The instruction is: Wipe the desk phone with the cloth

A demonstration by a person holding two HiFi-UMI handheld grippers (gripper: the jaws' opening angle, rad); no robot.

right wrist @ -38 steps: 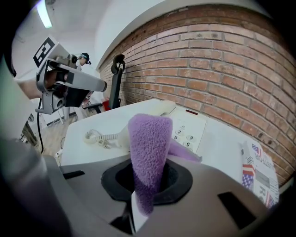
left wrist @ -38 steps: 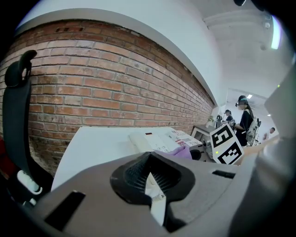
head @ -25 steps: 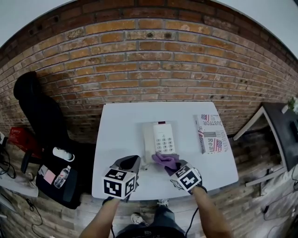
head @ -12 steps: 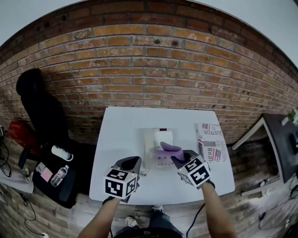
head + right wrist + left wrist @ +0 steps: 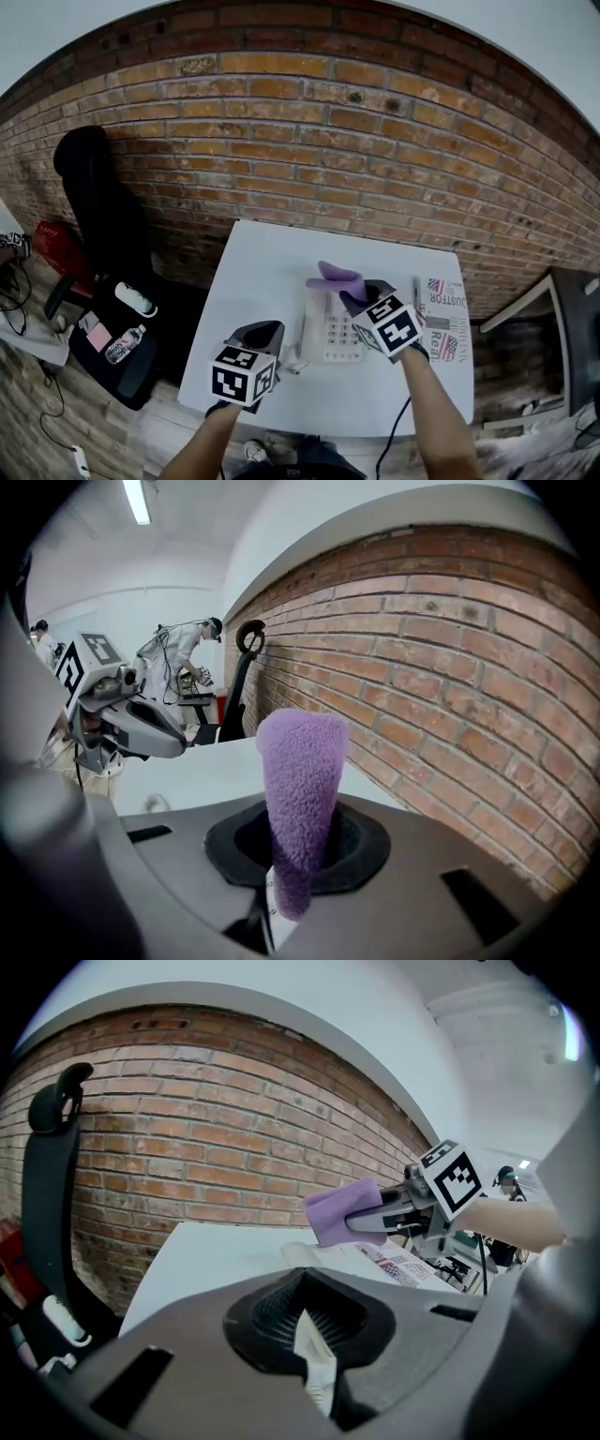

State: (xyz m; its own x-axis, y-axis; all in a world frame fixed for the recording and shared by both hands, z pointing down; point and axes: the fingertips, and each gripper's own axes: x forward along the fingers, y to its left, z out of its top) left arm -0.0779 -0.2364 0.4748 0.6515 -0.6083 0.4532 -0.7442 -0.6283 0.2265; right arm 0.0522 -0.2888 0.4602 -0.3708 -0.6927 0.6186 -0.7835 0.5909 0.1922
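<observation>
1. We look down on a white rectangular worktop (image 5: 258,281) set against a red brick wall (image 5: 281,141).
2. A white desk phone with a grey keypad (image 5: 336,339) lies near the middle of the worktop.
3. The right claw (image 5: 352,298) is clenched on a fuzzy purple cloth (image 5: 335,277), which sticks out past the jaws as a folded tongue.
4. The cloth hangs over the phone's far end, the end nearest the wall; we cannot tell whether it touches the phone.
5. The left claw (image 5: 266,330) is clenched with nothing between its jaws. It hovers near the worktop's front edge, just left of the phone.
6. A printed paper with flag pictures (image 5: 441,314) lies right of the phone. We can read the letters "JUSTOR" and "Rea" on it.
7. A black office chair (image 5: 98,202) stands left of the worktop.
</observation>
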